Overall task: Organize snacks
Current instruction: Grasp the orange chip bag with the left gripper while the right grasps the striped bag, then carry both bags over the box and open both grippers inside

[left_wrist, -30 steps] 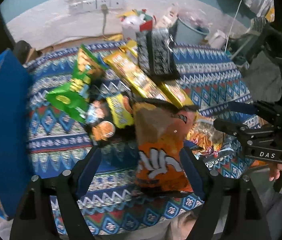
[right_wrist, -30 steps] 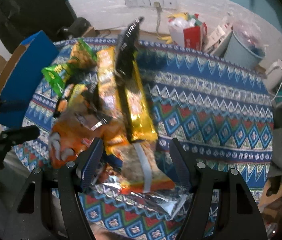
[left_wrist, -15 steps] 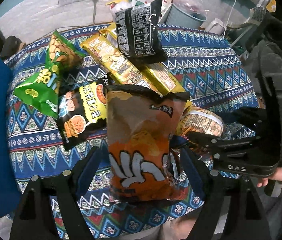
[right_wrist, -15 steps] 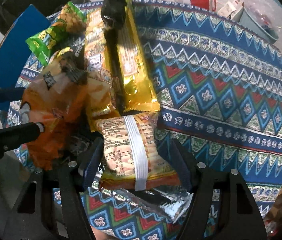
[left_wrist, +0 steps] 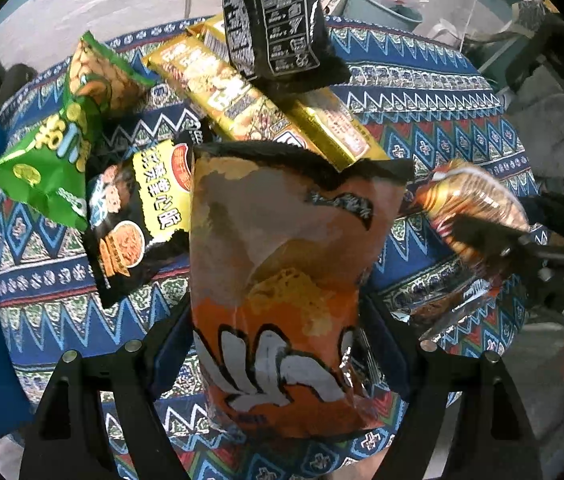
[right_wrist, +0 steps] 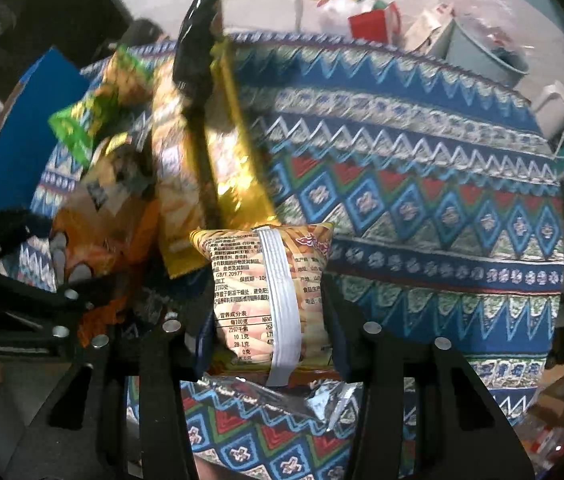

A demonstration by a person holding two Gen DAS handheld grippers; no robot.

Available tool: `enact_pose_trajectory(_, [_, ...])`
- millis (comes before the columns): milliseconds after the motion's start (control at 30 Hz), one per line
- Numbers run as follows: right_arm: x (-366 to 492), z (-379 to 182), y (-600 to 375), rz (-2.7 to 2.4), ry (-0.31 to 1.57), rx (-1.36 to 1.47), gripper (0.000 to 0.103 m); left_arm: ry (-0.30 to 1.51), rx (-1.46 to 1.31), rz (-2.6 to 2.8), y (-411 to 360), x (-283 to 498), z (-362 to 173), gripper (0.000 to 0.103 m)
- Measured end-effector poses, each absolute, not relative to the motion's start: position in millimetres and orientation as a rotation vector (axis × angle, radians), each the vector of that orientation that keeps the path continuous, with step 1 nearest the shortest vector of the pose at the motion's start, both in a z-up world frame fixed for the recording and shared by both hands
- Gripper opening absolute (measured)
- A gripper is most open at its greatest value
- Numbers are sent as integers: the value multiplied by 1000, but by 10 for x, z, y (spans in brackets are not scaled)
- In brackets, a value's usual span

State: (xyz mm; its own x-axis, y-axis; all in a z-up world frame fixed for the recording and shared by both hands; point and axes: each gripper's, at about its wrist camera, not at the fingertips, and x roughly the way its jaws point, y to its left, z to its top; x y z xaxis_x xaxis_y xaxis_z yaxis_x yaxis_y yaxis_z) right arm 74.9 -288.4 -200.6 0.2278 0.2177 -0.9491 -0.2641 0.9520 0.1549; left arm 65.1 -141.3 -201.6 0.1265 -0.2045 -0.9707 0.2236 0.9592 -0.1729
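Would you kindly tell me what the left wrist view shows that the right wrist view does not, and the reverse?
Only the left wrist view shows the front of the orange snack bag between the left hand-held gripper fingers, and the black-and-yellow packet. Only the right wrist view shows the printed back of the yellow packet in the right hand-held gripper and the red box. Both show the green bag, gold bars and patterned cloth.

Matte black two-finger left tool [left_wrist: 278, 344], silver screw heads, blue-lined fingers; matching right tool [right_wrist: 270, 320]; bare skin at four o'clock.
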Motion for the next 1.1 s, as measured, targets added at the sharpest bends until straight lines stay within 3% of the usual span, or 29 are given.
enact_pose_trajectory(67, [762, -1974, -2920, 320, 1287, -35, 46, 1408, 24, -320, -1420, 639, -2029, 72])
enact_pose_trajectory(100, [761, -1964, -2936, 317, 1281, -30, 46, 1405, 33, -324, -1424, 632, -2032, 63])
enact_pose_trajectory(333, [760, -1930, -2954, 303, 1238, -22, 46, 1362, 60, -353, -1354, 586, -1930, 48])
enact_pose_trajectory(1100, [773, -1328, -2529, 338, 1044, -12, 46, 1156, 57, -273, -693, 441, -1081, 48])
